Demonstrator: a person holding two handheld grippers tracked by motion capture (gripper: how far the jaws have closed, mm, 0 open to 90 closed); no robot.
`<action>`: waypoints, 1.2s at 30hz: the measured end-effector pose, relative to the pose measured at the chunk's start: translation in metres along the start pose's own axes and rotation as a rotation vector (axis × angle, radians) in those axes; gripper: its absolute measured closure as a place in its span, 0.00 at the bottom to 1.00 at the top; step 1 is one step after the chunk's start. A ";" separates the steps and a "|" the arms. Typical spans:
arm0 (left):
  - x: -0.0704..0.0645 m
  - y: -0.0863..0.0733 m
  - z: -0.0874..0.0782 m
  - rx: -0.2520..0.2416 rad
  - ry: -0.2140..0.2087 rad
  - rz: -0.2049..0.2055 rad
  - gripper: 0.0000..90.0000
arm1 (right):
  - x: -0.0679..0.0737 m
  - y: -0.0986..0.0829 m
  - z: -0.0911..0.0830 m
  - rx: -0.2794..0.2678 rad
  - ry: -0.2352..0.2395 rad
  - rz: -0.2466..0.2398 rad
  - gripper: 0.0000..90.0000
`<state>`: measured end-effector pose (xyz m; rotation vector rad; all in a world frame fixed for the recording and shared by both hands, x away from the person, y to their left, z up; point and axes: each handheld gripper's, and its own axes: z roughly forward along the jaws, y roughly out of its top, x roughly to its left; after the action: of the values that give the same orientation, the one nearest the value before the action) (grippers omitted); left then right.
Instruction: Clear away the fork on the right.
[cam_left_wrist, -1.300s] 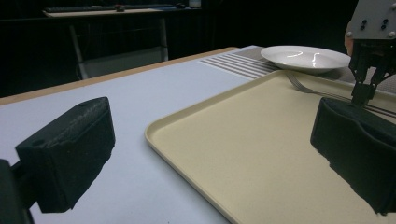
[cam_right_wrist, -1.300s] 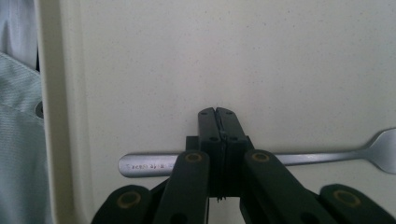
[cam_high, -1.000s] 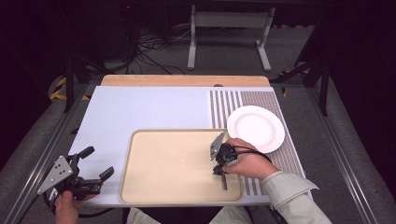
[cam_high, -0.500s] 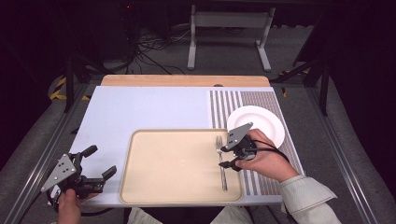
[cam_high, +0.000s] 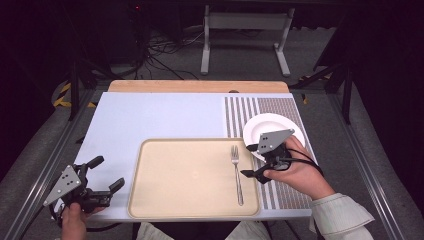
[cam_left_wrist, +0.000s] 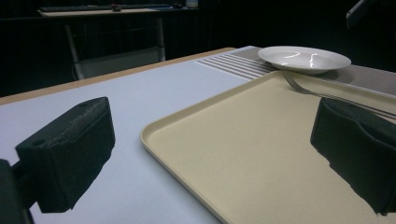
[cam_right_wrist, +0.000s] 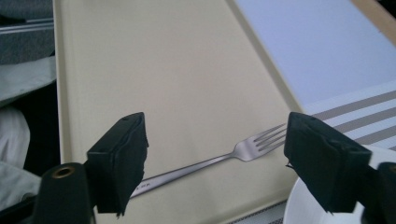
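This is a lab or recording studio set up to stage a dining scene, not a home. The counter is a pale blue board with a wooden strip along its far edge, framed left and right by metal rails. Beyond the counter, loose cables sprawl across grey carpet, next to the metal legs of a stand. Yellow-and-black hazard tape marks the floor left of the counter. The surroundings are dark. On the counter sit a beige tray, a fork, a white plate and a striped placemat.
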<state>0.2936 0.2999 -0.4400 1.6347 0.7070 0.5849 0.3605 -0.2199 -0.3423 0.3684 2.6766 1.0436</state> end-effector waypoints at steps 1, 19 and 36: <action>0.000 0.000 0.000 0.000 0.002 0.001 0.01 | 0.000 -0.001 -0.002 -0.019 -0.012 0.003 0.21; -0.001 0.000 -0.001 -0.004 0.006 0.001 0.01 | -0.007 -0.033 -0.040 -0.317 -0.200 0.181 0.08; -0.001 0.001 -0.001 -0.004 0.005 0.008 0.01 | -0.004 -0.093 -0.061 -0.460 -0.377 0.311 0.05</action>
<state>0.2927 0.2999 -0.4391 1.6333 0.7031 0.5960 0.3319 -0.3255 -0.3626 0.8066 2.0150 1.4628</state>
